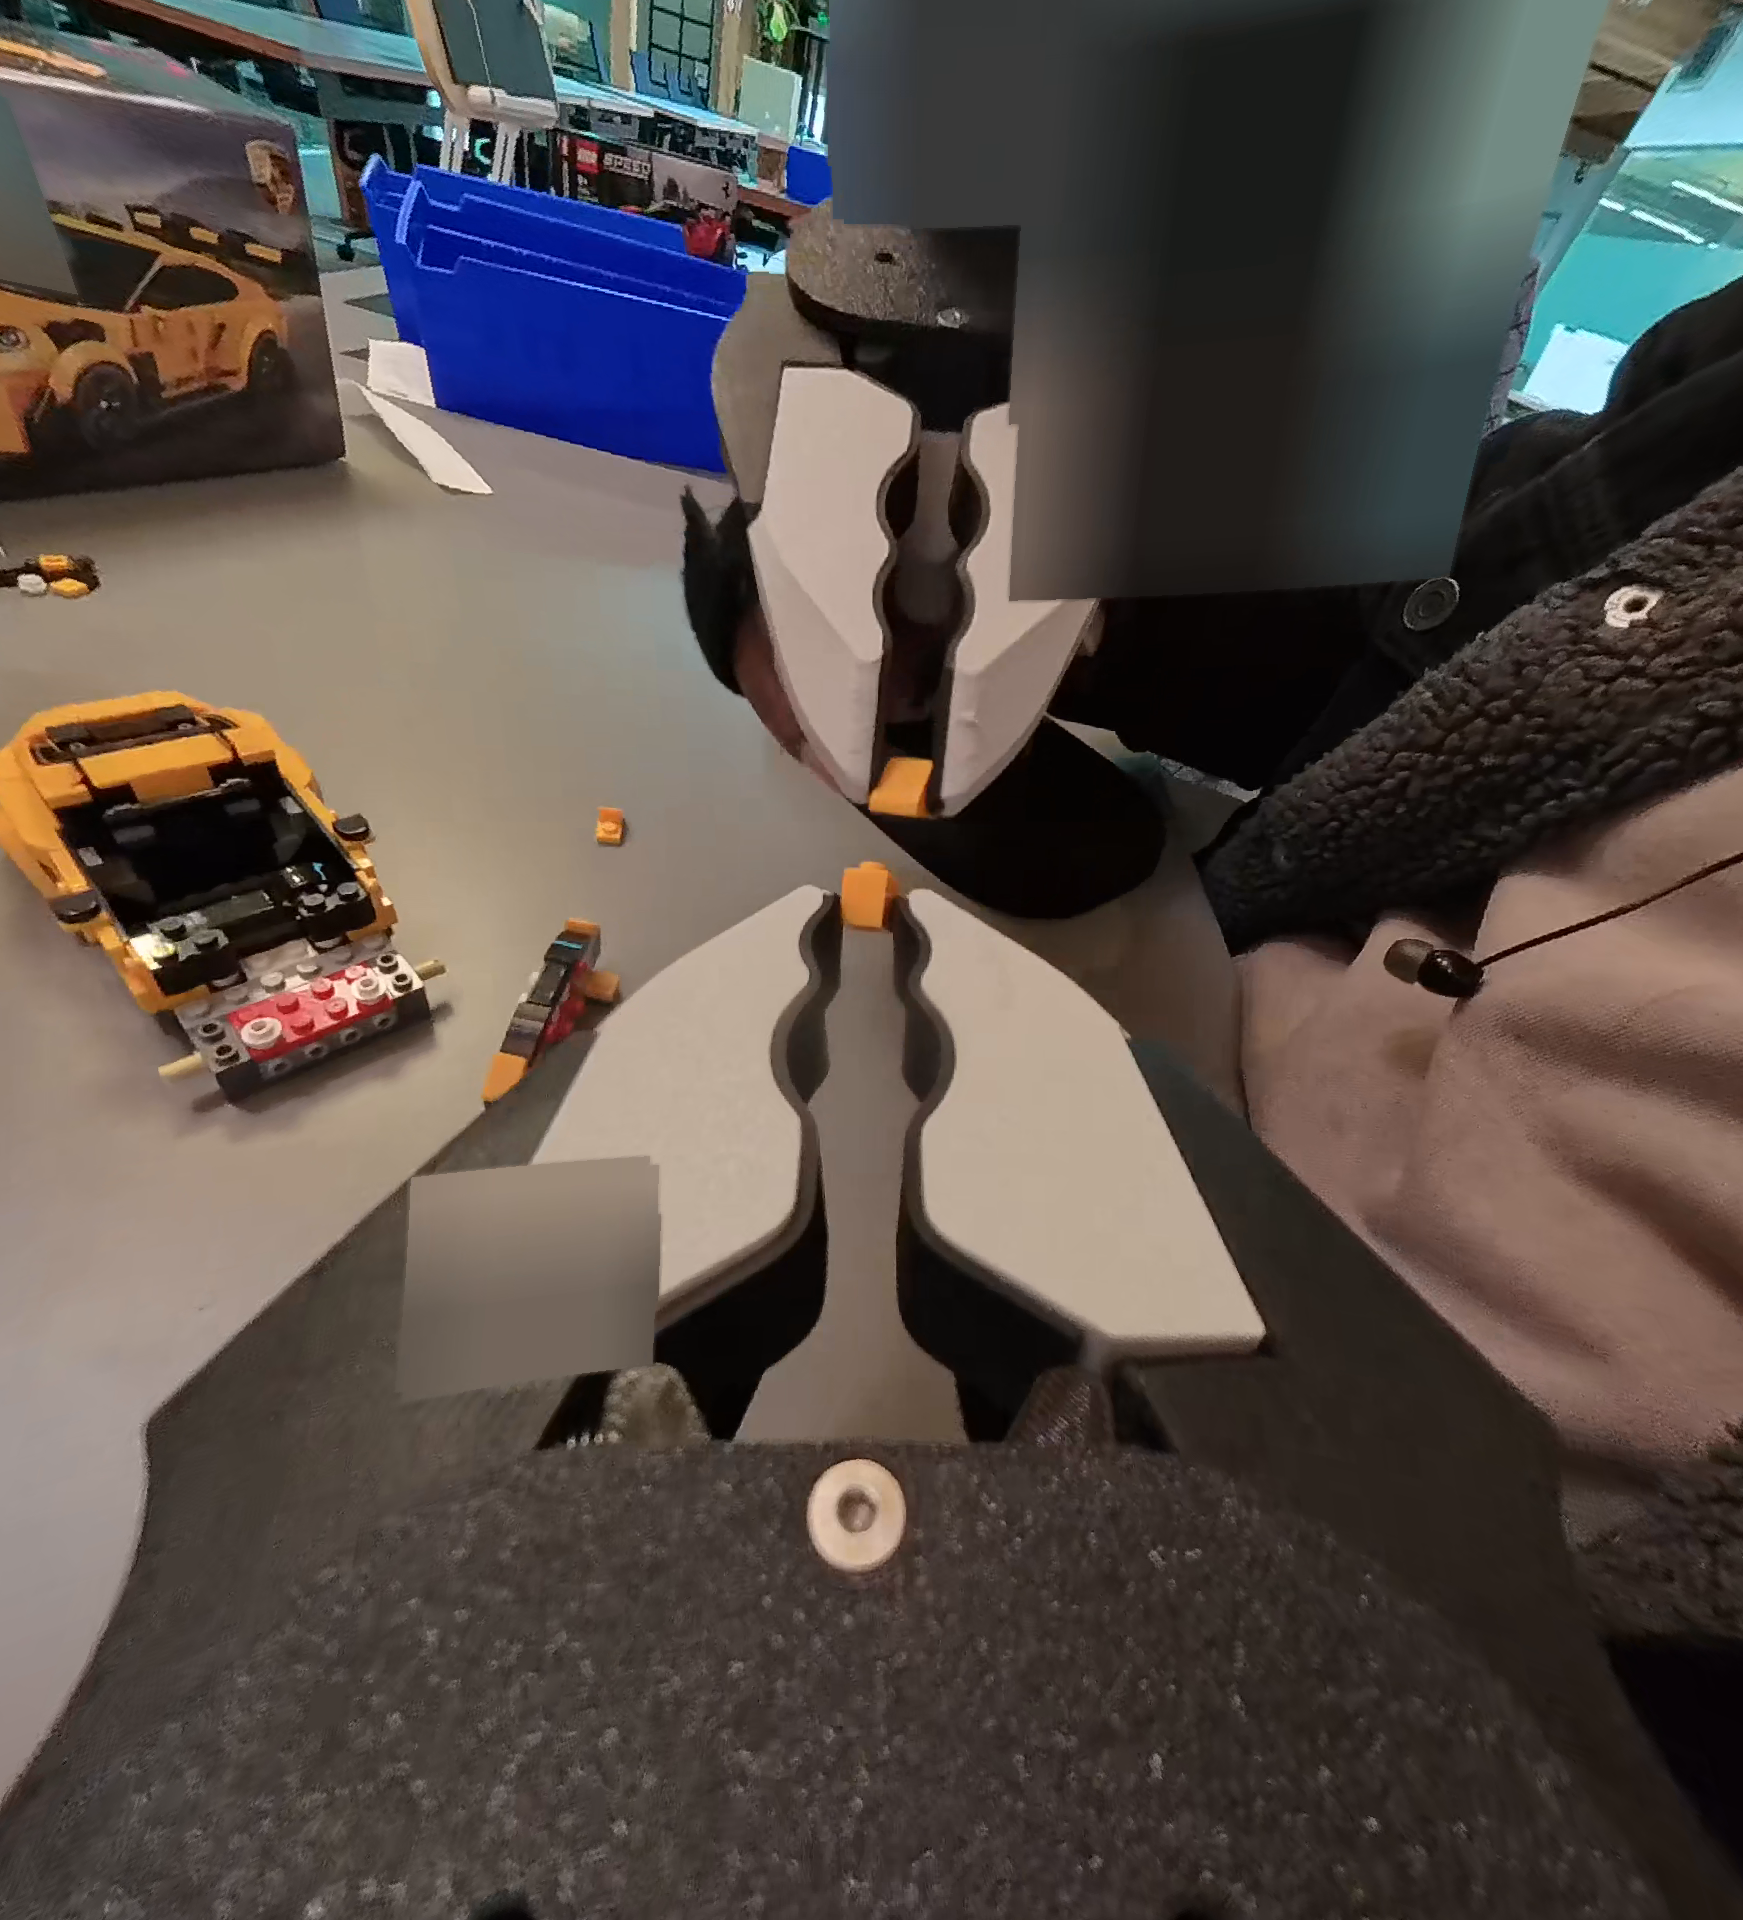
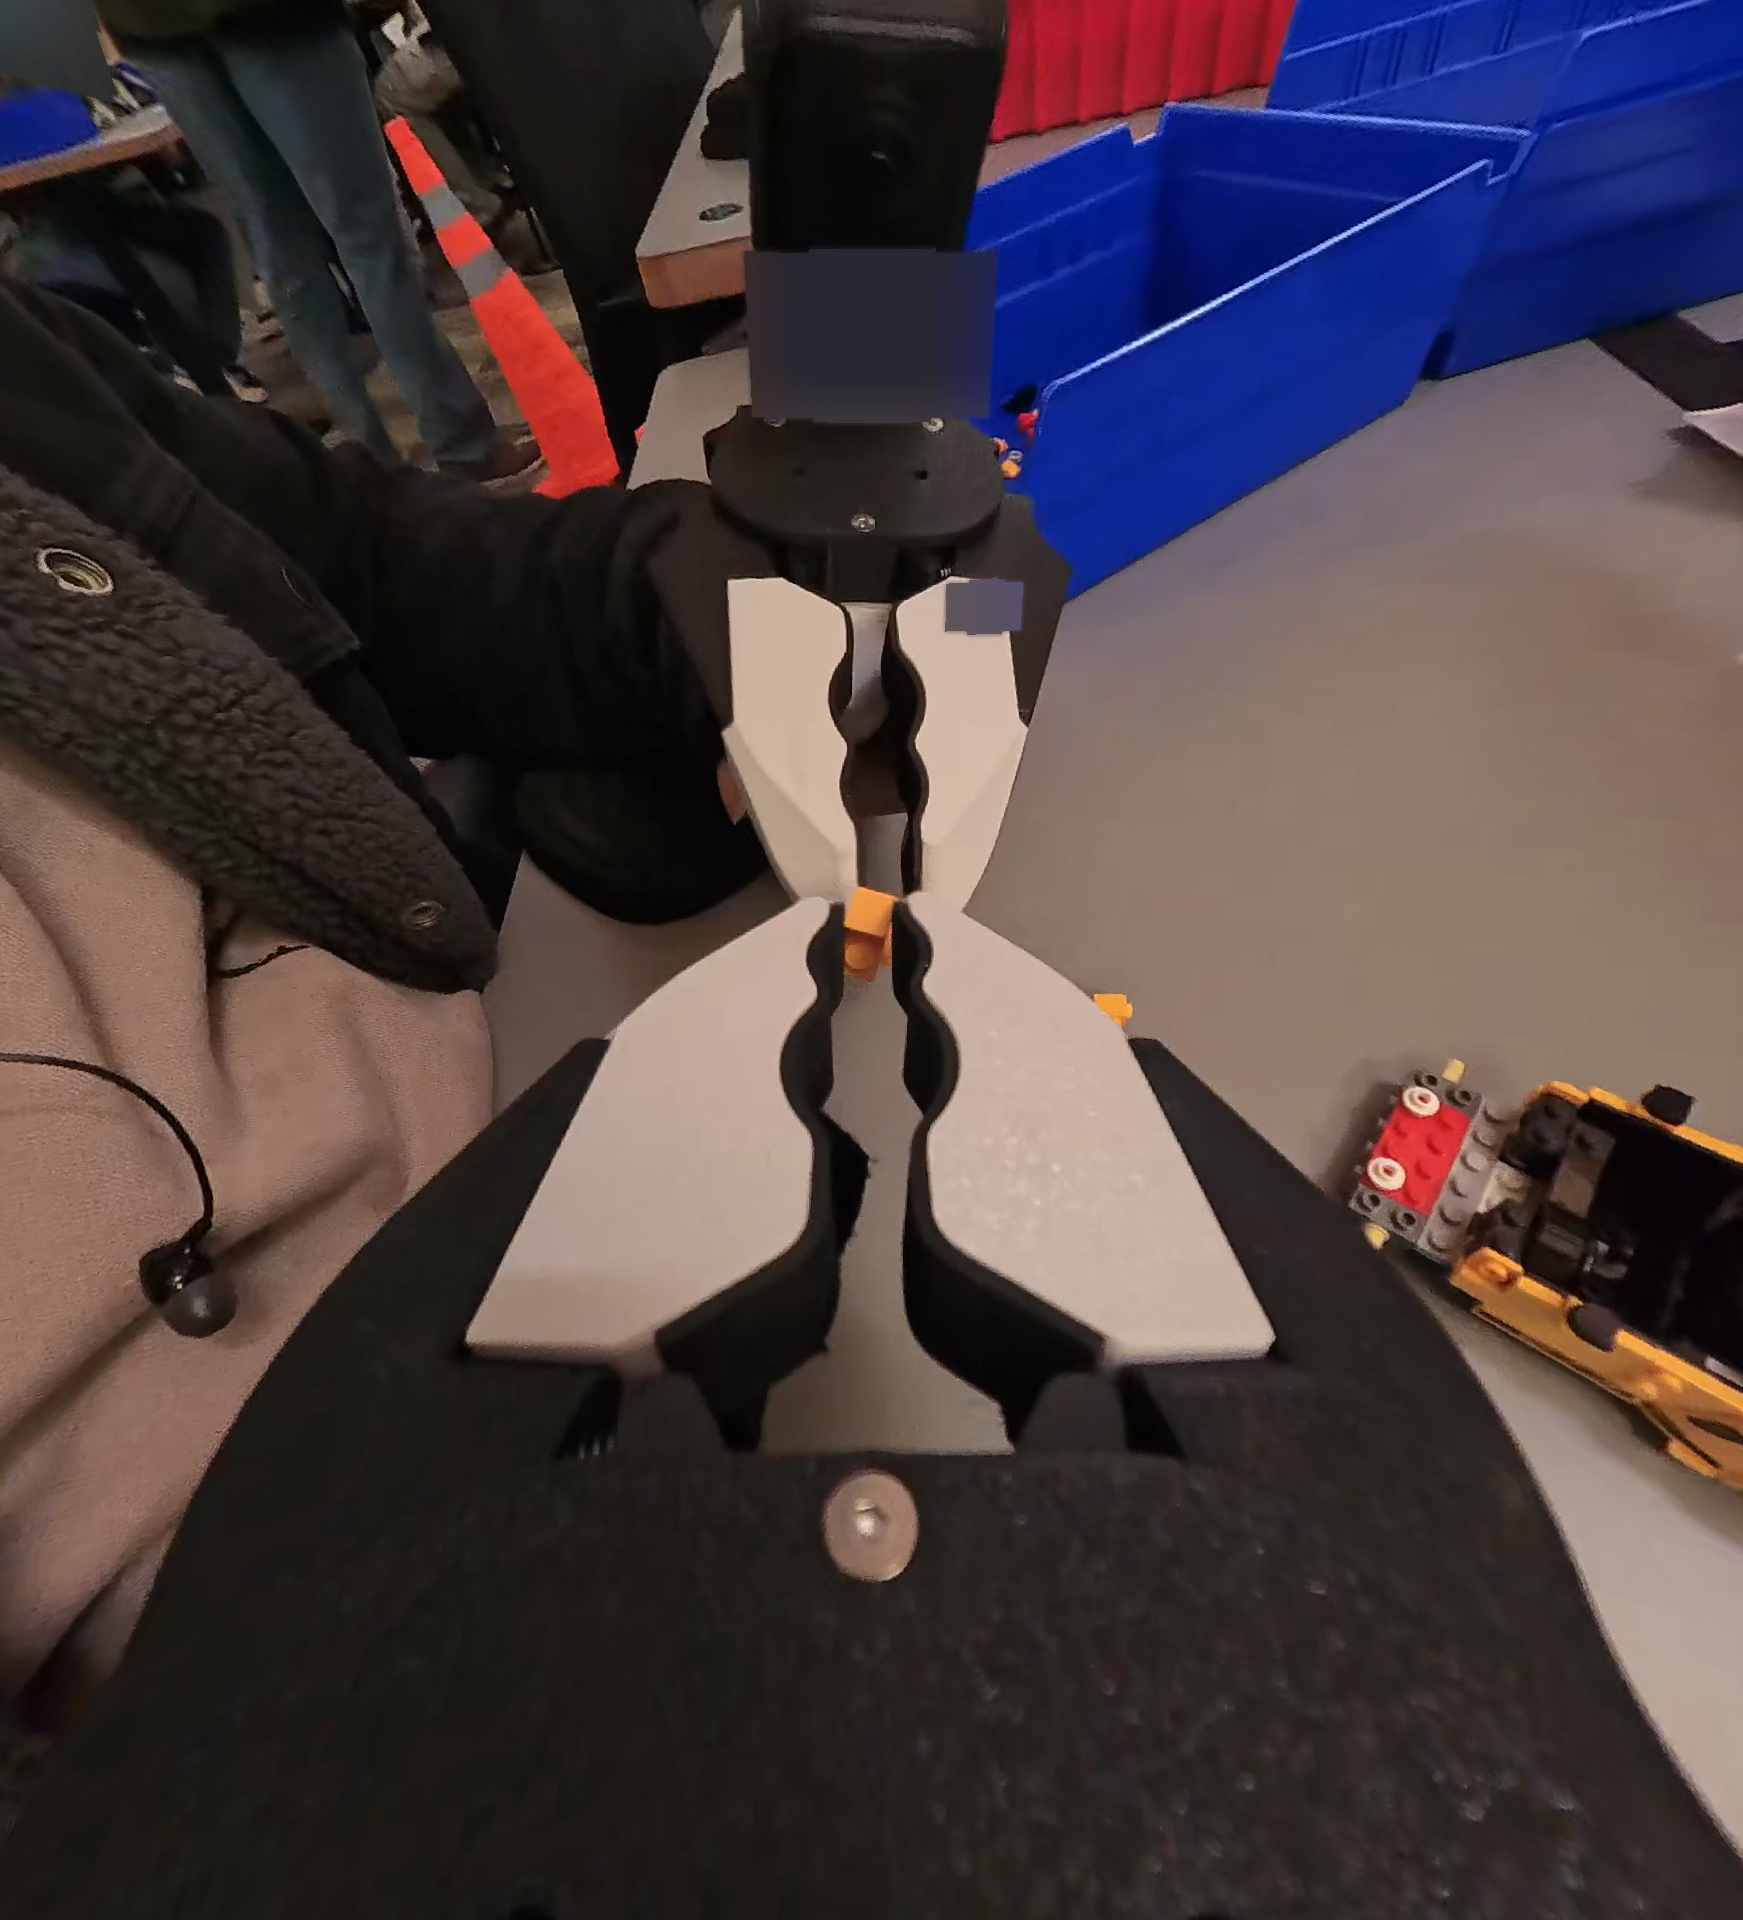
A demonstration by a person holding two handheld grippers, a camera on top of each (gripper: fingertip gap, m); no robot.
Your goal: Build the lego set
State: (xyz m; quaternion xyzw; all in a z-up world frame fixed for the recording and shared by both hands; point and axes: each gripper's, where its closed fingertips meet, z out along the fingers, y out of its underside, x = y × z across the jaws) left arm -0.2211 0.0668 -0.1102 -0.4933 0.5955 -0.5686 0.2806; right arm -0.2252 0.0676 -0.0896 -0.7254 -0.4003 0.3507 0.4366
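Both grippers meet tip to tip above the grey table (image 1: pixel 534 665). Left gripper (image 1: pixel 867 899) is pinched narrow on a small orange brick (image 1: pixel 865 894); facing it, the right gripper (image 1: pixel 898 790) is clamped on another orange piece (image 1: pixel 896 784), the two pieces near each other, though whether they touch cannot be told. From the right wrist view, the right gripper (image 2: pixel 865 925) holds its orange piece with the left one's tips just beyond.

Taking the part-built yellow car (image 1: pixel 192 883) as landmark: a black-and-red sub-assembly (image 1: pixel 550 1003) lies just beside its open studded end, a loose orange plate (image 1: pixel 610 826) a little past that. Beyond the car sit a few small loose pieces (image 1: pixel 41 574), then the set's printed box (image 1: pixel 108 301) picturing a yellow car. Farther off stand blue bins (image 1: pixel 555 301); small loose bricks (image 2: pixel 1012 447) lie by the bins, though whether inside one cannot be told. Writing on the far boxes goes unquoted.
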